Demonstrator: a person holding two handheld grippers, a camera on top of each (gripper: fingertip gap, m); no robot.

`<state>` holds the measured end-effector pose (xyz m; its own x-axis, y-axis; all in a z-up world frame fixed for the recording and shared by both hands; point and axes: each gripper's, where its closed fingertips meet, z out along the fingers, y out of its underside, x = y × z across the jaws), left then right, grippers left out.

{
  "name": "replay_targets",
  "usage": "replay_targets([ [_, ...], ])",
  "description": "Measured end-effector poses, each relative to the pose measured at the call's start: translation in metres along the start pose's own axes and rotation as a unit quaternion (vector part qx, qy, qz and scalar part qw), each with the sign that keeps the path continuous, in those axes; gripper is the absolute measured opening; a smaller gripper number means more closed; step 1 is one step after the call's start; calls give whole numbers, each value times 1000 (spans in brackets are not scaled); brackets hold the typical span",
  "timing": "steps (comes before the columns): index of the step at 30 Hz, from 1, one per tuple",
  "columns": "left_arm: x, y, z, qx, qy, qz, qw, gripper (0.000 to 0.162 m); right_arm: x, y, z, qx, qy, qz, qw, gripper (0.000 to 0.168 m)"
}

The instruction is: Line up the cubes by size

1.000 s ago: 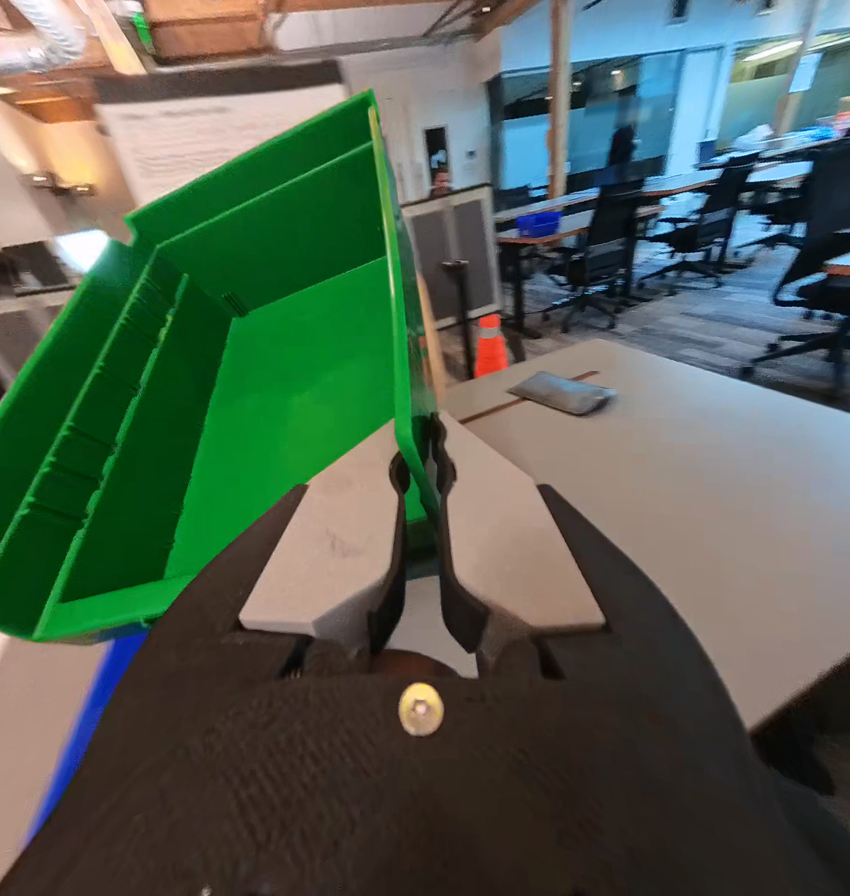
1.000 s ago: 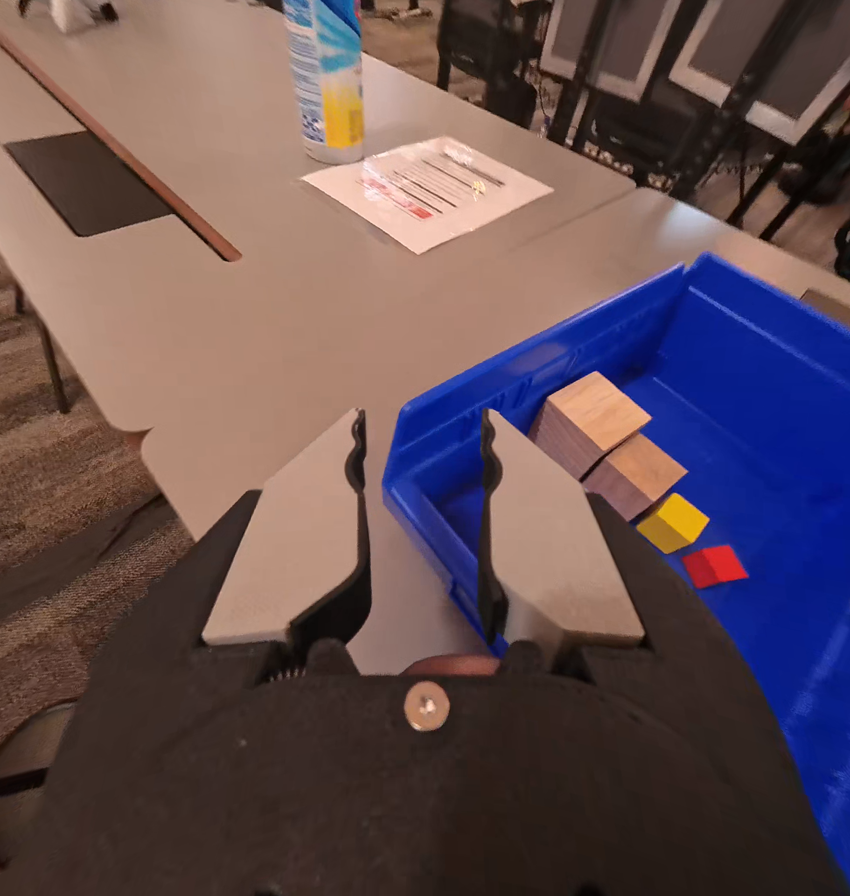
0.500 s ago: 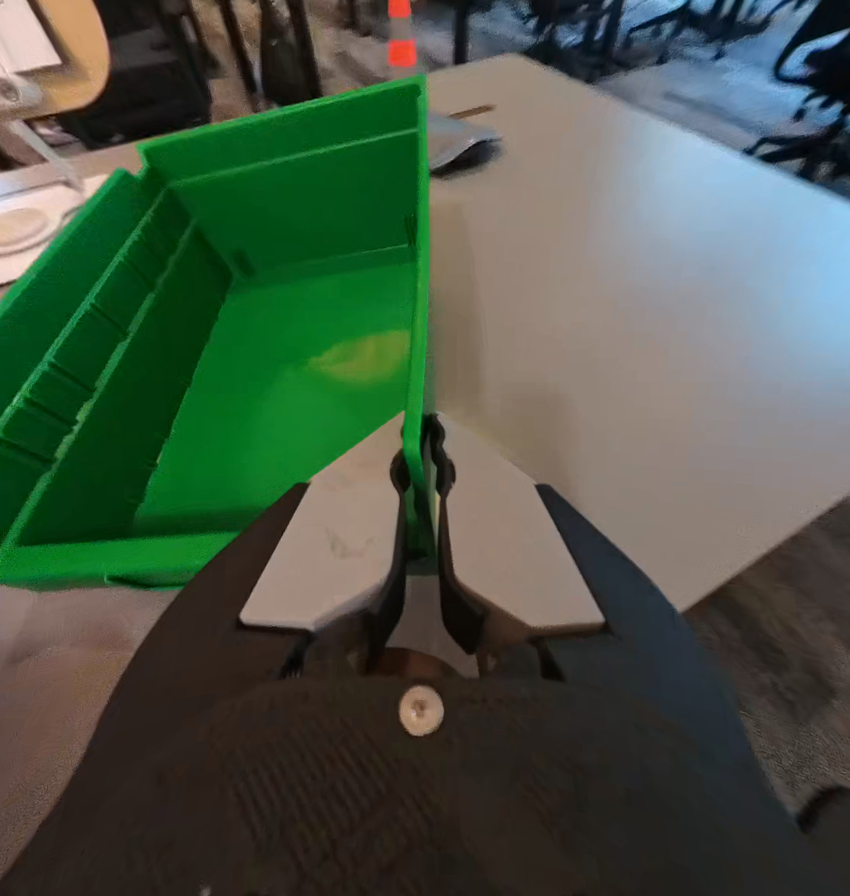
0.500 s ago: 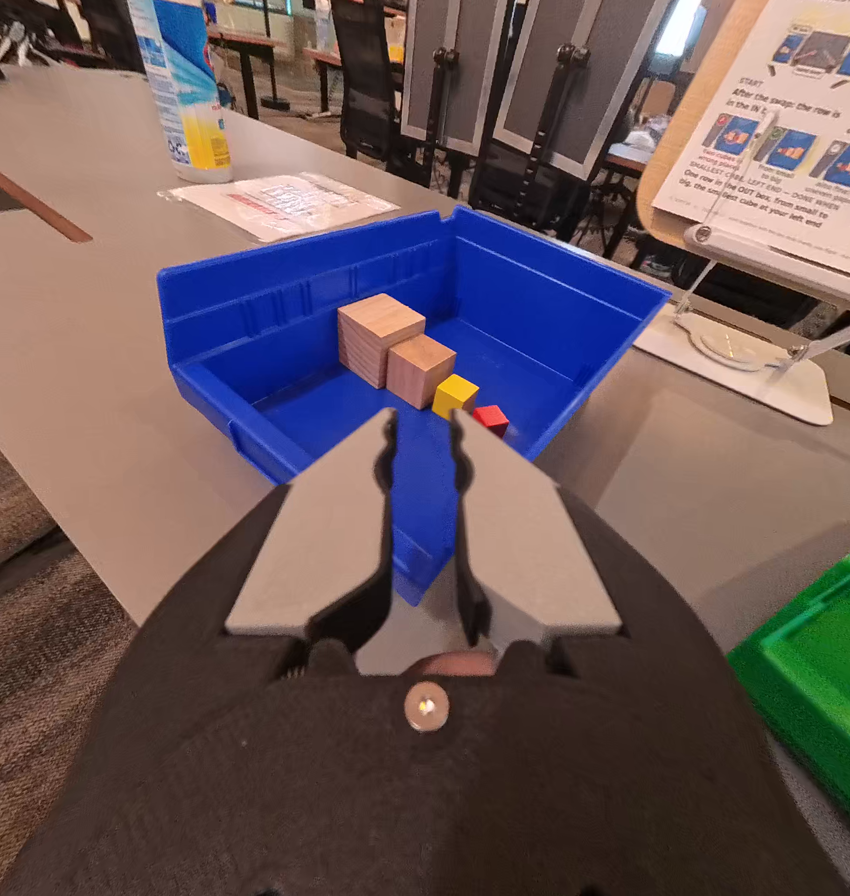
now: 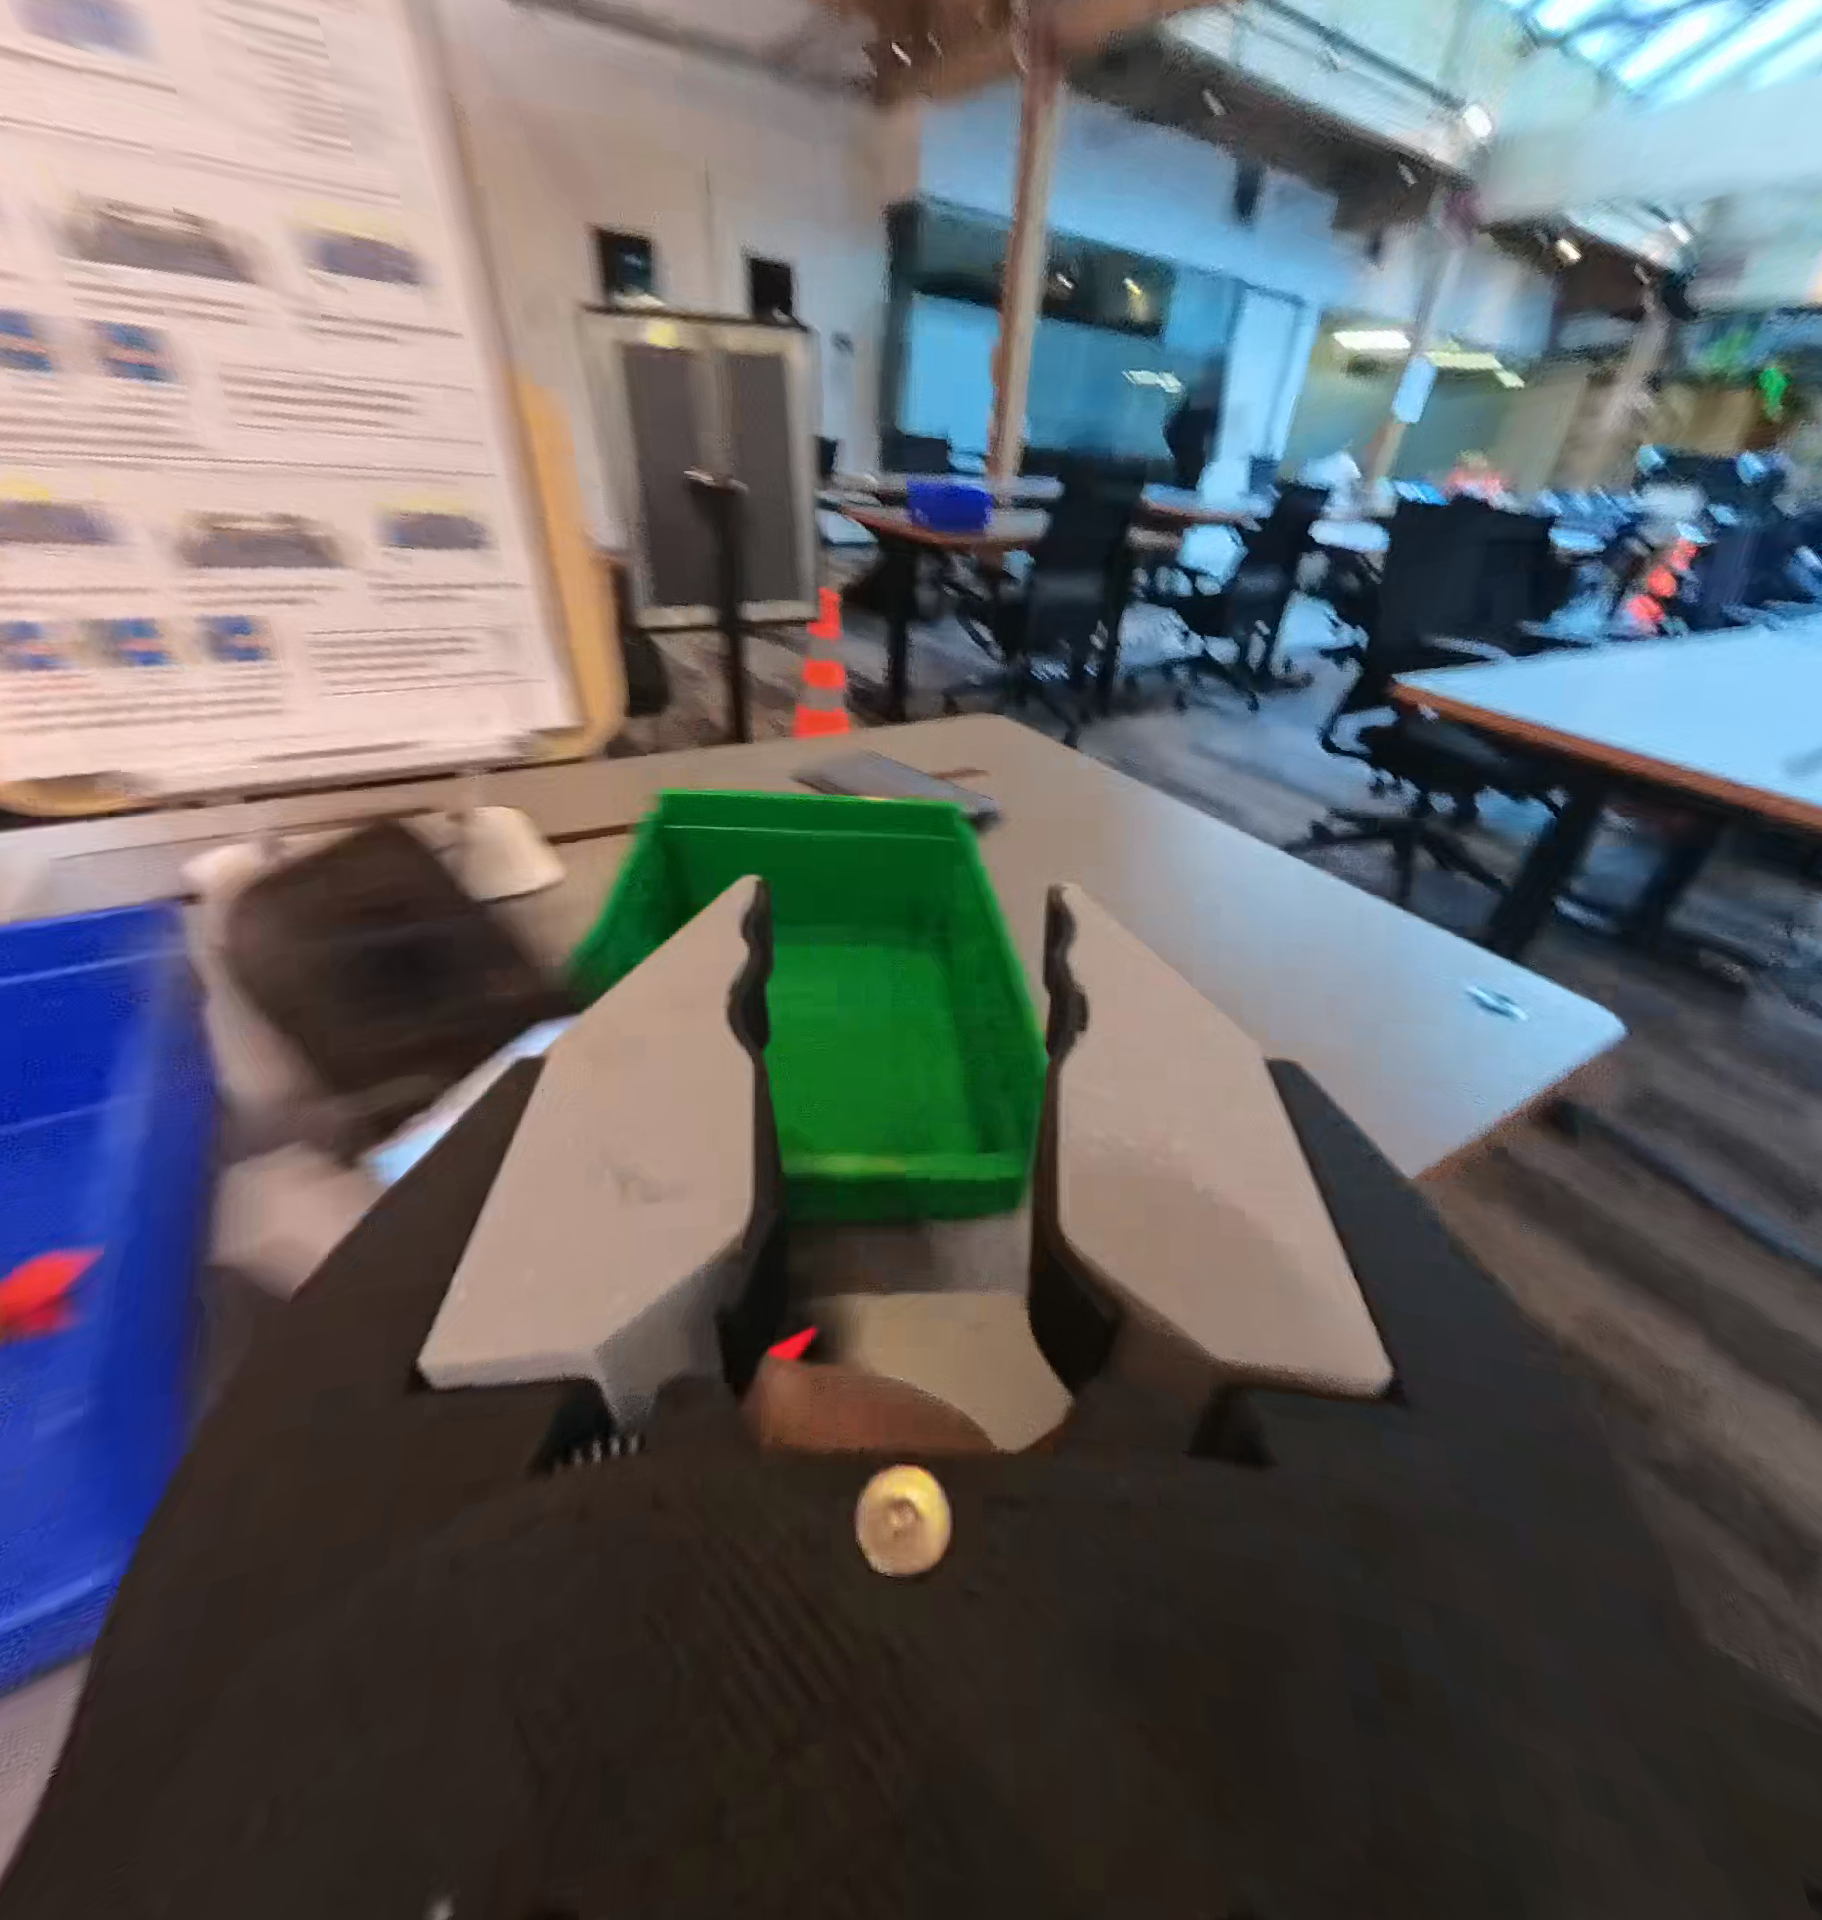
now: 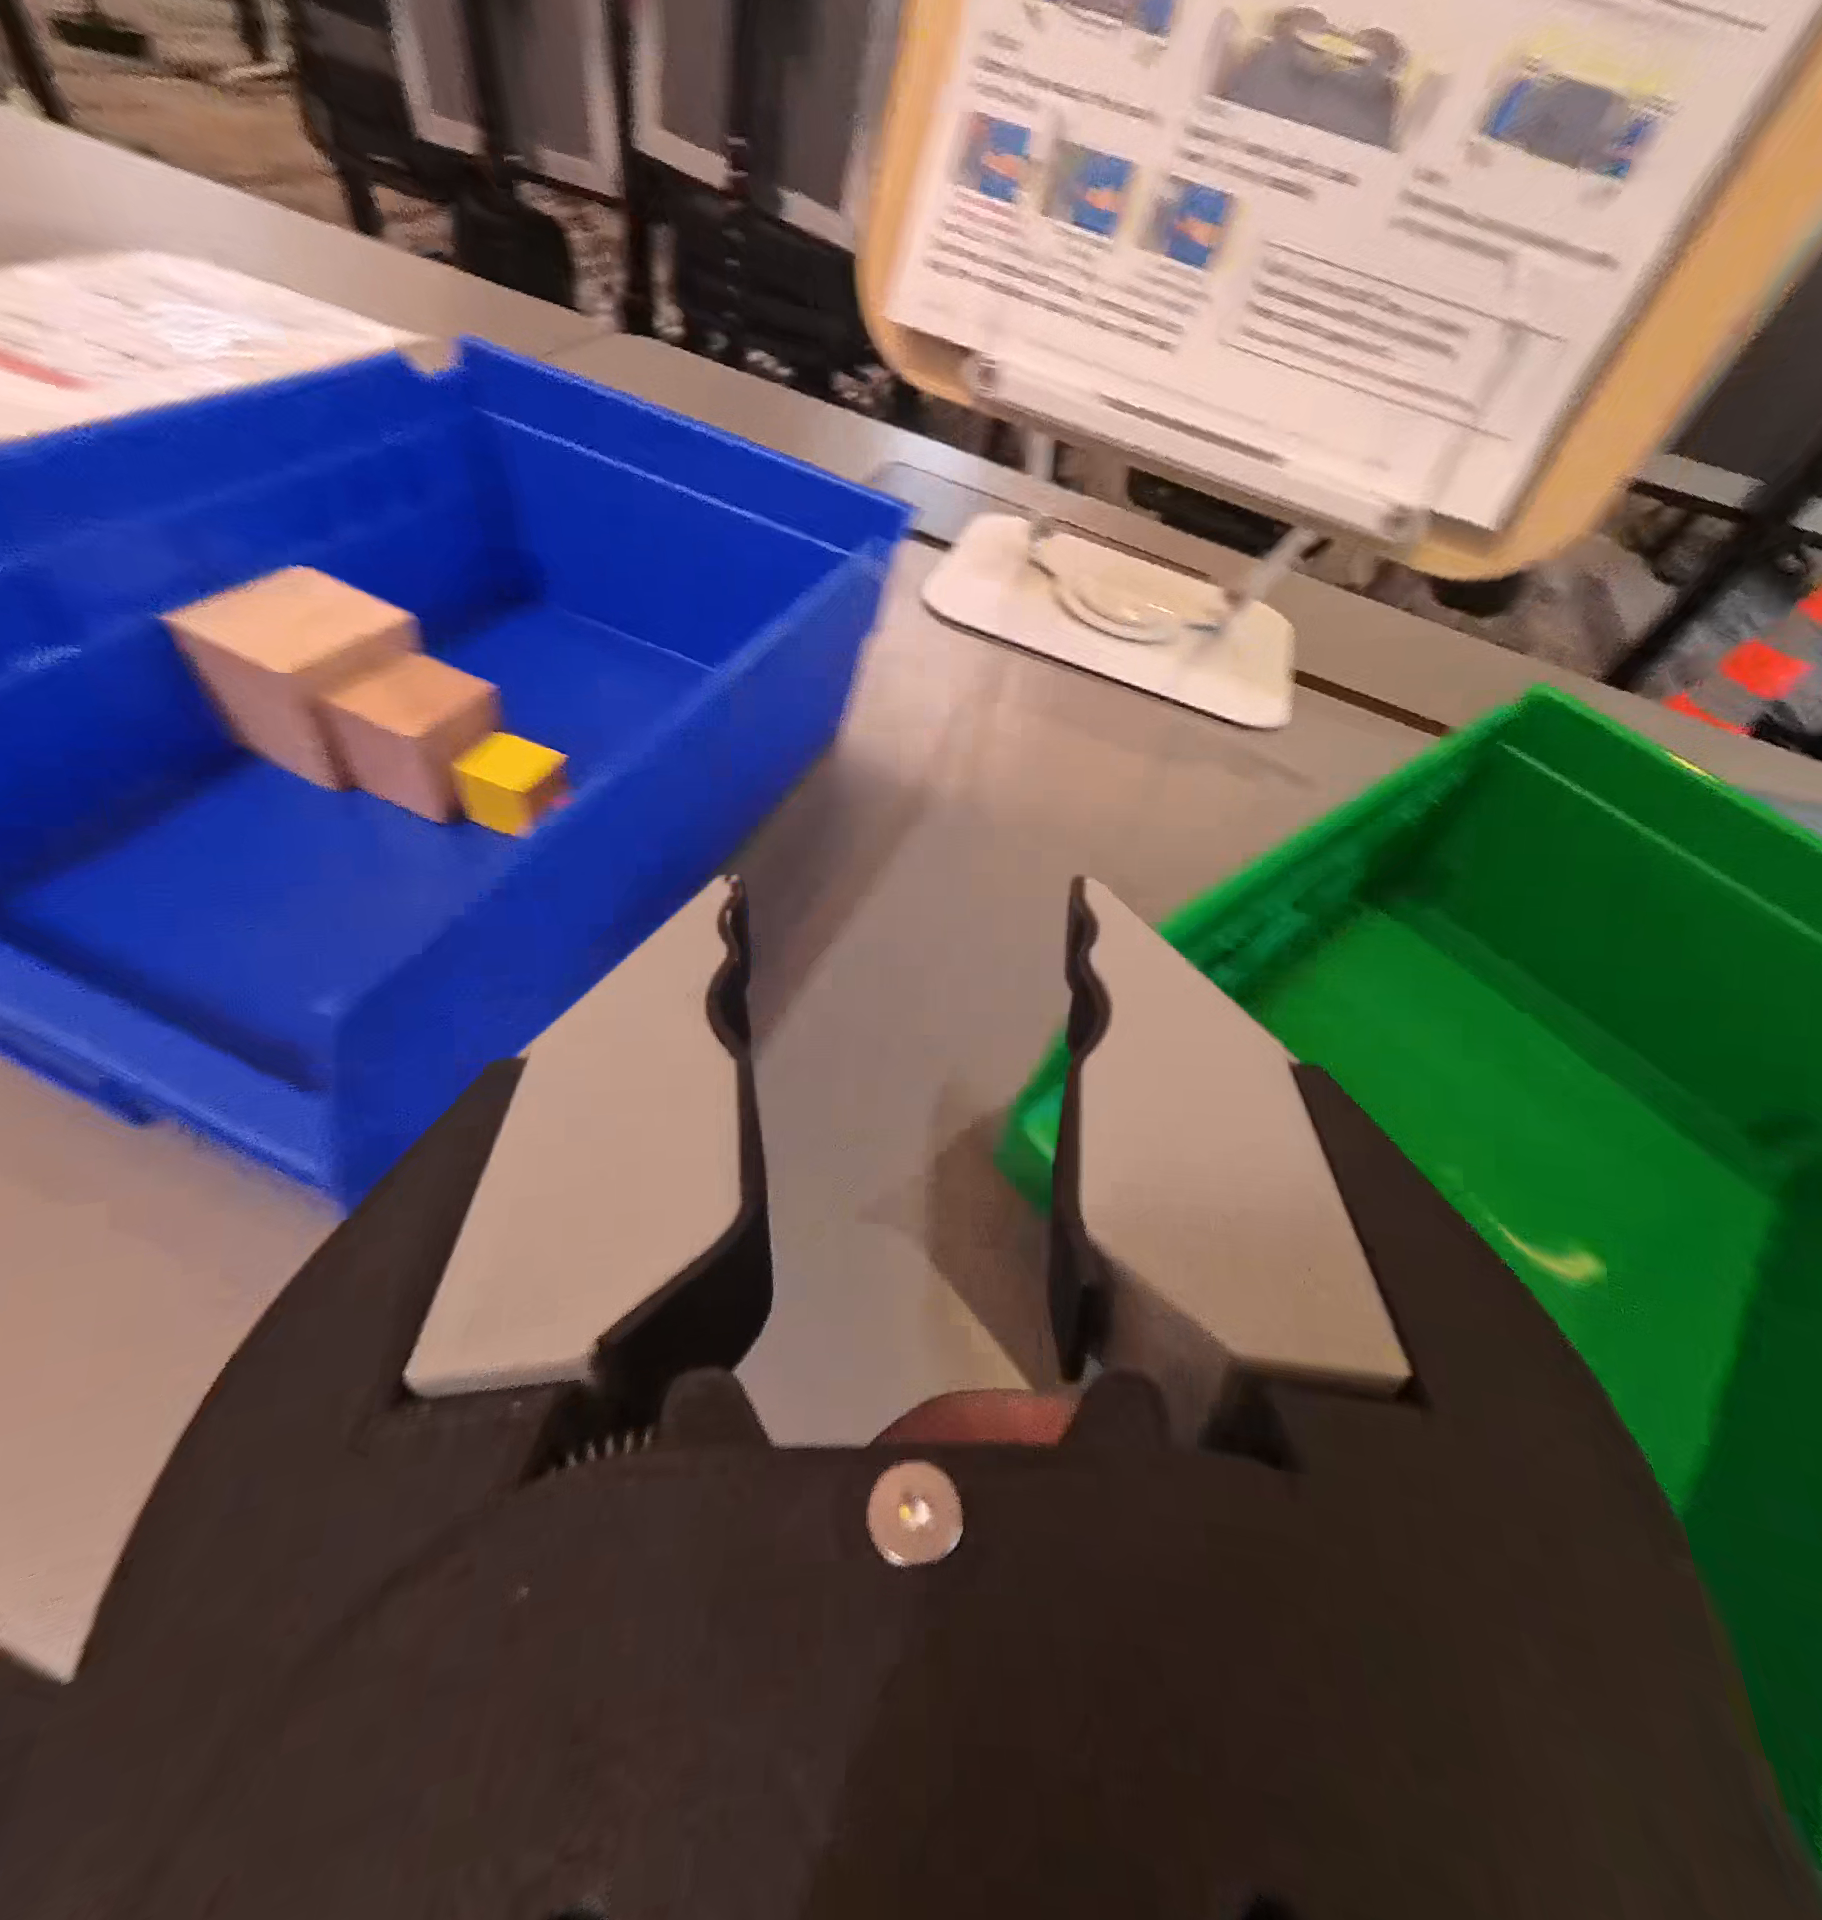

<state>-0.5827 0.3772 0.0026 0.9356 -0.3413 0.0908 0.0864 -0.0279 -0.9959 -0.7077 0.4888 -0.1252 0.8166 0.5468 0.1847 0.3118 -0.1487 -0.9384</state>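
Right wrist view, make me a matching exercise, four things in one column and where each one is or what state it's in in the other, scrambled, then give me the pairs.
Things
1. green bin
2. yellow cube
3. right gripper
4. instruction board

Places or states
A. open, over bare table between the two bins
B. inside the blue bin, at the small end of the row next to the wooden cubes
C. empty, on the table at the right
D. propped on a white stand behind the bins

Pairs: 1-C, 2-B, 3-A, 4-D
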Motion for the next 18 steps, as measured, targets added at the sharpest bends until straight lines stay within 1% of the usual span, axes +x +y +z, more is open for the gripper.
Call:
replay_targets([
  [2,-57,-4,-42,43,-27,-19,999,51,28,17,-6,0,22,12,1000,67],
  [3,-92,3,-58,51,-69,-21,996,53,36,27,-8,-1,22,27,999,72],
  [4,-127,20,-68,34,-118,-16,992,78,43,36,-10,-4,18,46,999,73],
  [5,-155,41,-74,5,-157,-17,988,77,46,45,-8,-6,13,62,998,73],
  [7,-189,75,-74,-20,-191,-21,981,87,48,57,4,-23,14,72,997,75],
  [8,-201,88,-65,-30,-209,-5,977,87,45,61,15,-45,21,71,996,76],
  [9,-214,102,-53,-55,-233,18,971,88,45,66,24,-64,28,69,995,76],
  [10,-226,115,-40,-88,-258,44,961,89,45,68,32,-79,33,66,994,68],
  [11,-238,125,-27,-110,-286,69,949,87,47,68,37,-87,46,62,993,63],
  [12,-250,132,-16,-126,-311,90,938,76,51,69,40,-96,56,59,992,55],
  [13,-258,142,-4,-146,-315,99,933,74,54,72,42,-109,55,57,991,40],
  [14,-261,151,4,-162,-309,90,933,69,57,74,43,-115,41,63,991,39],
  [15,-261,154,10,-165,-298,72,938,58,65,78,40,-122,36,77,989,42],
  [16,-262,155,10,-169,-293,63,939,43,74,83,34,-124,32,87,988,46],
  [17,-266,155,8,-169,-294,65,938,31,85,89,26,-128,27,95,987,51],
  [18,-271,154,4,-164,-299,67,938,28,97,96,16,-128,20,99,987,52],
])
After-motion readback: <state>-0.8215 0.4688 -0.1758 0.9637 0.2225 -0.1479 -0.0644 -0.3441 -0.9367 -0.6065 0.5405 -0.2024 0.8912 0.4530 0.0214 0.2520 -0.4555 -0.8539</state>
